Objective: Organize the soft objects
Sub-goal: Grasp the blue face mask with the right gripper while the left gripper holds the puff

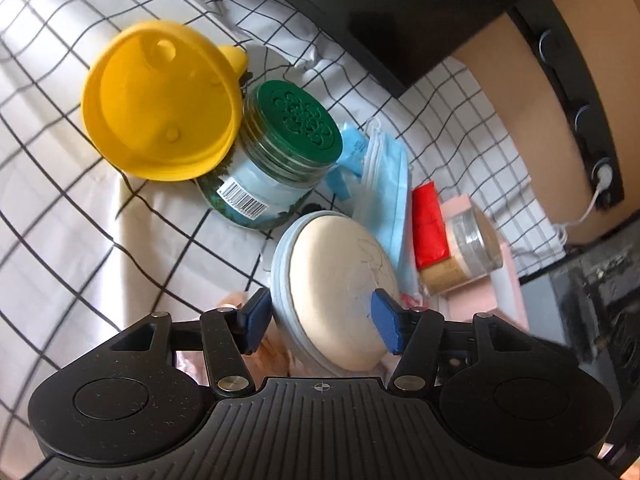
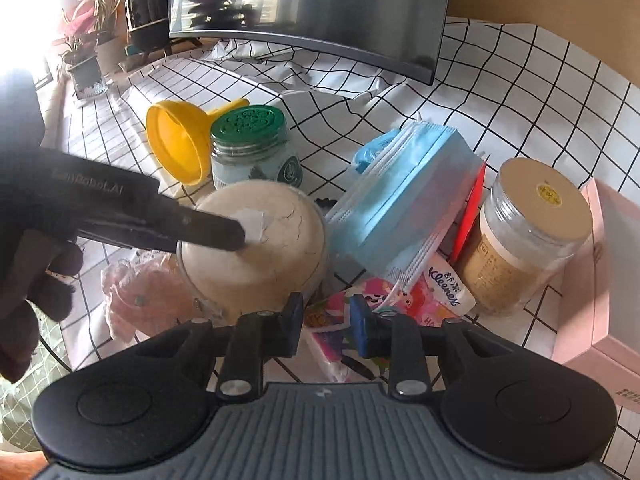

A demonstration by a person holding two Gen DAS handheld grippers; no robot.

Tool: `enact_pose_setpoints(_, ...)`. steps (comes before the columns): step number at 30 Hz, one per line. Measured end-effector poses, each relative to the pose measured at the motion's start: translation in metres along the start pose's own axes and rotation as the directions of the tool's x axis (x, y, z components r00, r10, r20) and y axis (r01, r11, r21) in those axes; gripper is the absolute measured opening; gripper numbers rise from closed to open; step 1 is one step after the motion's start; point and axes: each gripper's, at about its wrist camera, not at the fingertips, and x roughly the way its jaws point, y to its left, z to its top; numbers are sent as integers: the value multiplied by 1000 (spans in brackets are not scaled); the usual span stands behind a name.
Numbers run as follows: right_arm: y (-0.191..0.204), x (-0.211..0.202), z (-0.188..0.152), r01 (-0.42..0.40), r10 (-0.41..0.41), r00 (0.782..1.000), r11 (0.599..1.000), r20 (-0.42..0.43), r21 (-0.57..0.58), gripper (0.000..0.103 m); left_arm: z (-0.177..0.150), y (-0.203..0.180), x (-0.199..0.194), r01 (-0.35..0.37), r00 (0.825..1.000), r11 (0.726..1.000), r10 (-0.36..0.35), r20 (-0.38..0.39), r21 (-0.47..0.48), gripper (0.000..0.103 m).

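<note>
My left gripper (image 1: 322, 322) straddles the edge of a tilted round tub with a cream lid (image 1: 340, 264). Its right pad lies on the lid face and its left pad touches the tub's underside. In the right wrist view one of its fingers (image 2: 208, 232) crosses the same lid (image 2: 256, 256). A pink lacy item (image 2: 136, 280) lies beside the tub. My right gripper (image 2: 326, 326) hovers with a narrow gap between its pads over a pink cartoon tissue pack (image 2: 412, 300), gripping nothing. A stack of blue face masks (image 2: 400, 200) and a Kleenex pack (image 2: 448, 292) lie just beyond.
On the checked cloth (image 2: 500, 92) a yellow funnel (image 1: 160, 100) leans on a green-lidded jar (image 1: 276, 152). A red packet (image 1: 430, 226), a jar of grain (image 2: 524, 236) and a pink box (image 2: 608, 280) stand to the right. A monitor (image 2: 320, 8) rises at the back, with plants far left.
</note>
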Motion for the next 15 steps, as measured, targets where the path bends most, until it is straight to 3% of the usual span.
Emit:
enact_pose_setpoints(4,4,-6,-1,-17,17,1000,1000,5,-14,27,0,5,0,7,1000,1000,-7,22,-5,59)
enact_pose_setpoints(9,6,-27,7,-11,11,994,1000,105,2,27,1,5,2,42,999,999,-42,15,0,56)
enact_pose_setpoints(12,7,-10,14,26,-26,997,1000,72,3,27,-1,4,1,111,994,994,-111,6,-22,51)
enact_pose_setpoints(15,2,-4,14,44,-45,996,999,83,7,27,1,-6,-6,127,992,992,-127,10,11,52)
